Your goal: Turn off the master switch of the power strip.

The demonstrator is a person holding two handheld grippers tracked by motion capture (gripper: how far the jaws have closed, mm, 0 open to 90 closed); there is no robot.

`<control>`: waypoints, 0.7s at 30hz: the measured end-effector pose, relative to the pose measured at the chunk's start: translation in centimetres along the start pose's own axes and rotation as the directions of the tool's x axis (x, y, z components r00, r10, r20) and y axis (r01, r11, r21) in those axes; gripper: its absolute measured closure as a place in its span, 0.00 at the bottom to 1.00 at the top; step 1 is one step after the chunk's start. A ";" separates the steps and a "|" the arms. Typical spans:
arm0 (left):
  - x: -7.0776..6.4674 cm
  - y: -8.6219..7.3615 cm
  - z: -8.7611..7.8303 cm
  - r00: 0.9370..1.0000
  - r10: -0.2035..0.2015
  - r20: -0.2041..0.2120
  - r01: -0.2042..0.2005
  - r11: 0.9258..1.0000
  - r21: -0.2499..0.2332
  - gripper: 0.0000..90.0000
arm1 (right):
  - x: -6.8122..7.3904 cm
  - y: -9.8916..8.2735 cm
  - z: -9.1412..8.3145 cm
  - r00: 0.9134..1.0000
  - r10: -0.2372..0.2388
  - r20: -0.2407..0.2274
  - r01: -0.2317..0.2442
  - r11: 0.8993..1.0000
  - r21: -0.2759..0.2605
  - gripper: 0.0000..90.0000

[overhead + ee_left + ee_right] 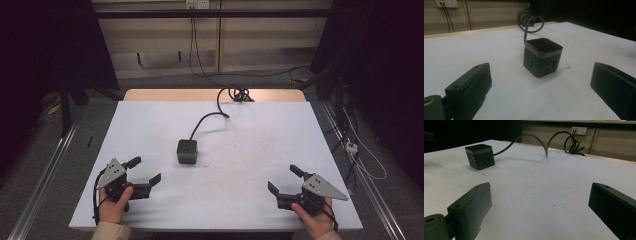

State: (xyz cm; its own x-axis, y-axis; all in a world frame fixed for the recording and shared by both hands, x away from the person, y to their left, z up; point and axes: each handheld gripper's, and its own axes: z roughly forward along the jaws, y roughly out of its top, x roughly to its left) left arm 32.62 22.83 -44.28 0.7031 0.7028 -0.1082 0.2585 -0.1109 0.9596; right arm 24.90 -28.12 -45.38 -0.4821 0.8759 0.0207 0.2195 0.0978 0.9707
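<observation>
A black cube-shaped power socket (187, 151) stands near the middle of the white table (260, 140), its dark cable (205, 120) running to the far edge and ending in a coil (239, 93). My left gripper (147, 169) rests at the front left, held by a hand, jaws open and empty, pointing toward the cube. In the left gripper view the cube (542, 57) stands ahead, beyond the gap between the jaws. My right gripper (286, 179) rests at the front right, open and empty. In the right gripper view the cube (479, 156) is far off at the upper left.
The table's far wooden edge (165, 94) borders a floor with loose cables (235, 75). Metal rails (45, 175) run along both sides of the table. A wall outlet (579, 130) sits behind.
</observation>
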 end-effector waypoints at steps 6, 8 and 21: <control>-0.1 0.0 0.2 1.000 -0.003 0.004 0.003 1.000 -0.003 0.03 | 0.0 0.0 0.0 1.000 -0.003 -0.001 0.003 1.000 -0.001 0.05; -0.1 0.1 0.2 1.000 0.004 0.005 -0.004 1.000 -0.002 0.03 | 0.0 0.0 0.0 1.000 -0.004 -0.004 0.004 1.000 -0.002 0.05; 0.2 0.4 0.9 1.000 -0.017 -0.001 0.017 1.000 -0.012 0.03 | 0.0 0.1 -0.1 1.000 -0.005 -0.001 0.005 1.000 -0.002 0.04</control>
State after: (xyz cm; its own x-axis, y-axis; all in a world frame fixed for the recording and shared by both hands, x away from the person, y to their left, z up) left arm 33.41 22.29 -44.09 0.6983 0.7049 -0.1244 0.2622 -0.0902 0.9608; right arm 24.82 -28.17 -45.31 -0.4844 0.8747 0.0163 0.2155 0.1013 0.9712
